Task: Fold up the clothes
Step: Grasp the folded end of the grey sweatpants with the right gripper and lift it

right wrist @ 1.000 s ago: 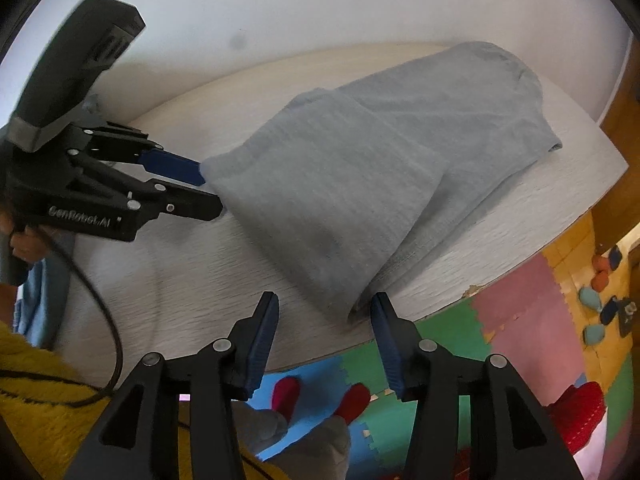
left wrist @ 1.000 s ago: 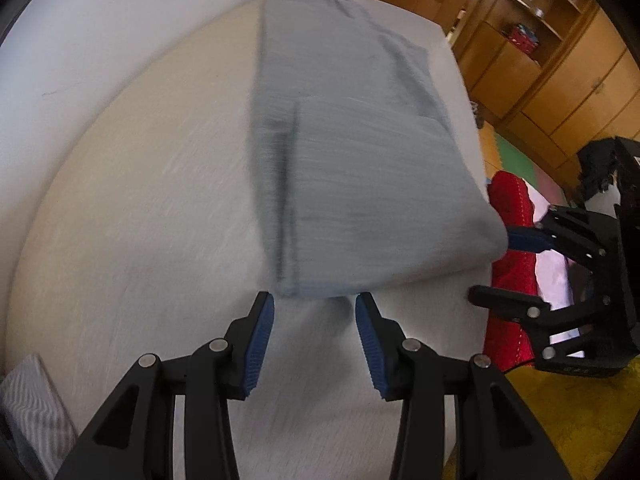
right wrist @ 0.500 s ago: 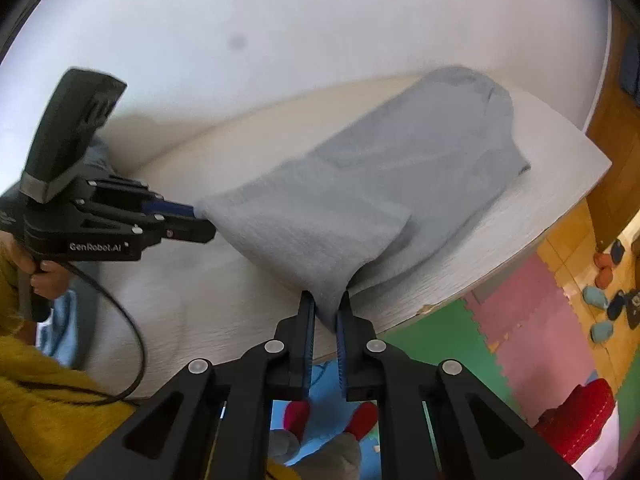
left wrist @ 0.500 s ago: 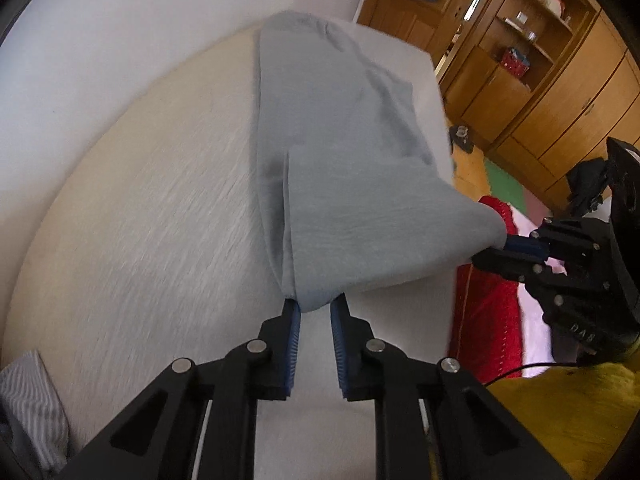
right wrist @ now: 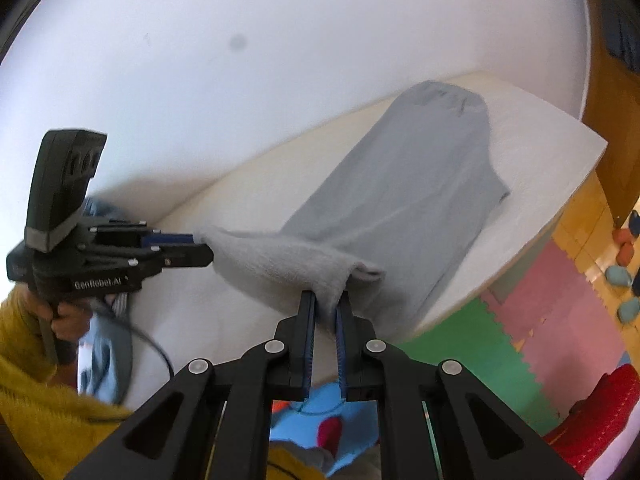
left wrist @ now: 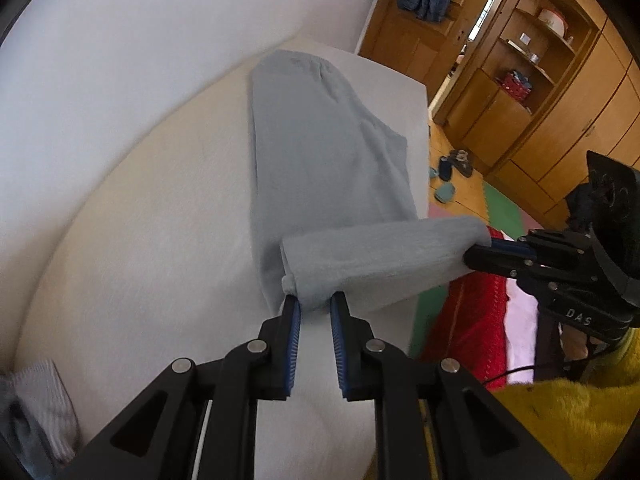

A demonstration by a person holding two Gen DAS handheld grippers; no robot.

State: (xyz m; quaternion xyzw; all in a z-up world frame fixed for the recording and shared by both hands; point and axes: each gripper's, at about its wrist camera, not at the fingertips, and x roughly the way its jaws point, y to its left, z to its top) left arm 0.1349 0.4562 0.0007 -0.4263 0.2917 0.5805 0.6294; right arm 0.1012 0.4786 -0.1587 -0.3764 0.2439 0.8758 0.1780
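Note:
A grey garment lies lengthwise on the white table, its near end folded over and lifted off the surface. My left gripper is shut on the near left corner of that lifted edge. My right gripper is shut on the other corner. The raised edge hangs stretched between the two grippers above the table. From the left wrist, the right gripper appears at the right edge. From the right wrist, the left gripper appears at the left, held by a hand in a yellow sleeve.
More clothes lie at the table's near left corner. Wooden cupboards and colourful floor mats lie beyond the table's right edge. A red item sits below the table edge. A white wall backs the table.
Both grippers went from open at the garment's near corners to shut on them. Both then rose, lifting the folded near end off the table.

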